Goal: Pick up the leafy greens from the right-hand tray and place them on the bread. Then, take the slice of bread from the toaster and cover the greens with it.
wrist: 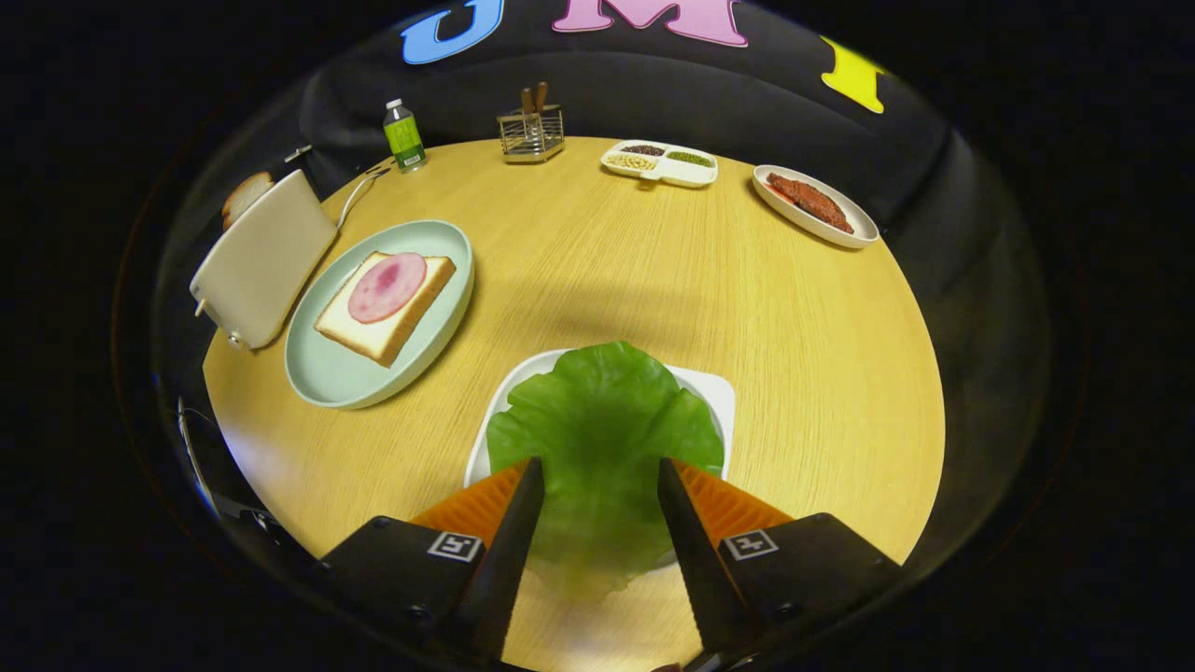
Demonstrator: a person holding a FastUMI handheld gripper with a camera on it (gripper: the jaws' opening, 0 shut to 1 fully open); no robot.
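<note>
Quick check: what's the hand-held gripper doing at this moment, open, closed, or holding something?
Hand-held gripper: open, fingers spread to either side of the lettuce leaf on the white tray, not pressing on it.

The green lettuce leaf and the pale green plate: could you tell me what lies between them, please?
In the gripper view, bare wooden tabletop separates lettuce leaf from plate; the open gripper straddles the leaf.

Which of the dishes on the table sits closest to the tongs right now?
The white tray holding the lettuce leaf, just ahead of the open tongs; the other dishes lie farther off.
</note>
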